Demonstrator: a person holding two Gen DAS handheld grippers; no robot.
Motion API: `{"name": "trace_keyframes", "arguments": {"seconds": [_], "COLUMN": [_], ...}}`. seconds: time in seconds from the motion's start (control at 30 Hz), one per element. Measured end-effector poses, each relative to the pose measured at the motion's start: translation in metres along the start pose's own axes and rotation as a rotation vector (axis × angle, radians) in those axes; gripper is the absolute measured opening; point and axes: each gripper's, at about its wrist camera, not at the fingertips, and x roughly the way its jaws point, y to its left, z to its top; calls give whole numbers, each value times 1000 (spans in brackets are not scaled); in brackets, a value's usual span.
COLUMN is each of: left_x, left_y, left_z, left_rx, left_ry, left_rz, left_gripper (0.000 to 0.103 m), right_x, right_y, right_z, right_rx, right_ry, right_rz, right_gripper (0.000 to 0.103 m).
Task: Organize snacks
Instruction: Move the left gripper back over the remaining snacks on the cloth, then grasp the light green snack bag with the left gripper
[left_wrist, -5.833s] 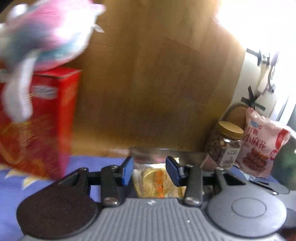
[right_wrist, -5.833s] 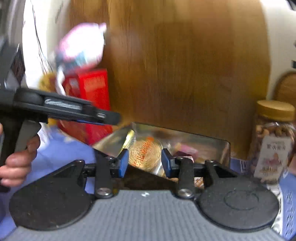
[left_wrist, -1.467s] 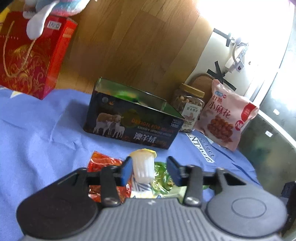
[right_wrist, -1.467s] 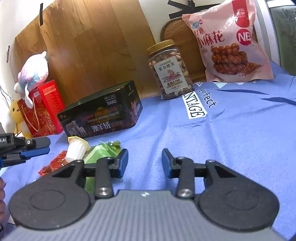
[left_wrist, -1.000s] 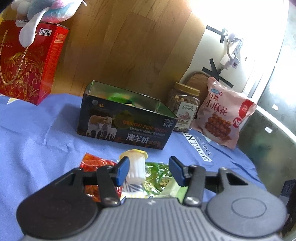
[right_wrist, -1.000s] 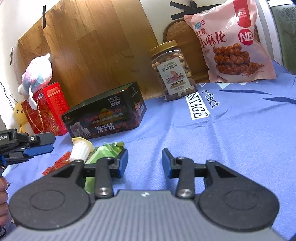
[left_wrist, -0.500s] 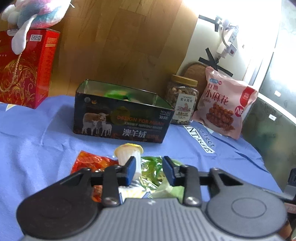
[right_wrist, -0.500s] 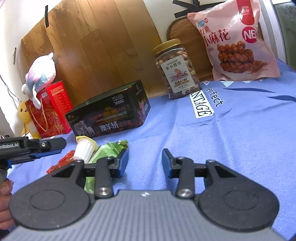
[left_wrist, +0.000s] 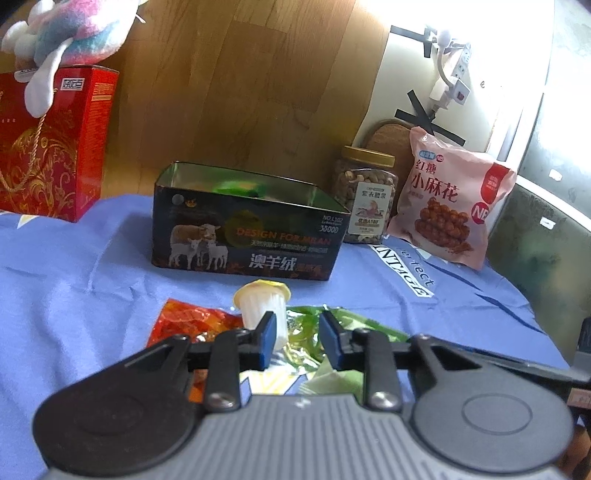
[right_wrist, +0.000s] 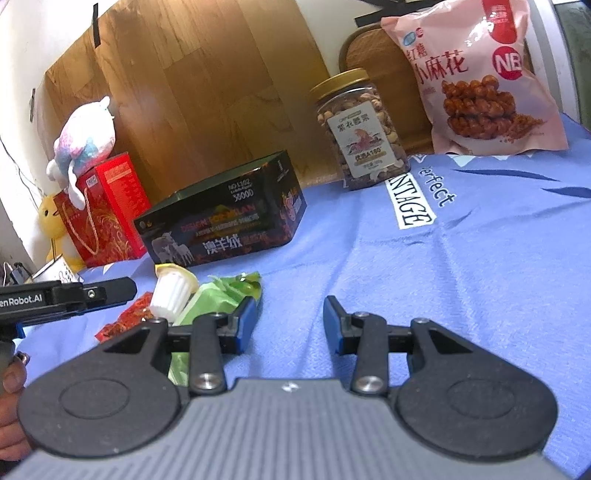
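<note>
- The left tongs (left_wrist: 295, 341) have just been closing and now stand narrow. The white jelly cup (left_wrist: 263, 308) sits just beyond the left pad, not between the pads, so nothing looks gripped.
- The right tongs (right_wrist: 290, 325) hang half open and empty over bare blue cloth (right_wrist: 461, 266), probably waiting their turn.
- Three loose snacks lie in a cluster on the near table. There is one jelly cup, one red packet (left_wrist: 188, 319) to its left, and one green packet (left_wrist: 306, 332) to its right.
- One open tin (left_wrist: 243, 229) stands just beyond them, with something green already inside. It is likely where the snacks are being gathered.
- Along the far edge stand one nut jar (left_wrist: 365, 201), one pink snack bag (left_wrist: 452, 206) and one red gift box (left_wrist: 48, 155) with a plush toy (left_wrist: 70, 26) on top.
- My guess is these large items stay put.
</note>
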Motion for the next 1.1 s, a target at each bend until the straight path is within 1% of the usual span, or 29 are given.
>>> {"name": "trace_keyframes", "arguments": {"seconds": [0.13, 0.2, 0.3, 0.43, 0.5, 0.57, 0.7, 0.73, 0.8, 0.87, 0.9, 0.93, 1.0, 1.03, 1.1], "left_x": [-2, -6, -17, -33, -41, -49, -45, -41, -33, -23, -17, -11, 4, 10, 18], "left_y": [3, 7, 16, 36, 46, 57, 68, 68, 62, 49, 40, 32, 19, 15, 10], "left_z": [-4, -3, -2, 0, -1, -3, -1, 1, 6, 10, 11, 11, 9, 6, -3], "left_rx": [1, -4, -33, -83, -109, -126, -141, -144, -142, -114, -95, -80, -69, -70, -81], "left_ry": [13, 4, -15, -16, -13, 2, 48, 60, 71, 75, 83, 97, 142, 161, 194], "left_rz": [3, 6, 6, 9, 6, -15, -43, -52, -89, -139, -157, -171, -182, -192, -193], "left_gripper": [26, 26, 26, 26, 26, 26, 26, 26, 26, 26, 28, 28, 28, 29, 34], "right_x": [-1, -1, -1, -6, -12, -22, -25, -24, -19, -13, -11, -9, -6, -4, 0], "right_y": [1, -1, -3, -8, -15, -12, 20, 28, 39, 37, 34, 31, 19, 11, -2], "right_z": [0, 0, 1, 1, 0, -2, -4, -3, -4, -4, -3, -1, 9, 16, 24], "right_rx": [-11, -1, 13, 54, 123, 143, 35, 2, -51, -46, -41, -39, -10, 32, 106], "right_ry": [-5, -7, -6, 1, 31, 41, 72, 75, 75, 93, 99, 101, 97, 93, 88], "right_rz": [3, 5, 7, 21, 56, 122, 193, 198, 182, 164, 158, 150, 131, 135, 162], "right_gripper": [43, 43, 43, 43, 44, 44, 43, 43, 43, 43, 43, 43, 44, 44, 44]}}
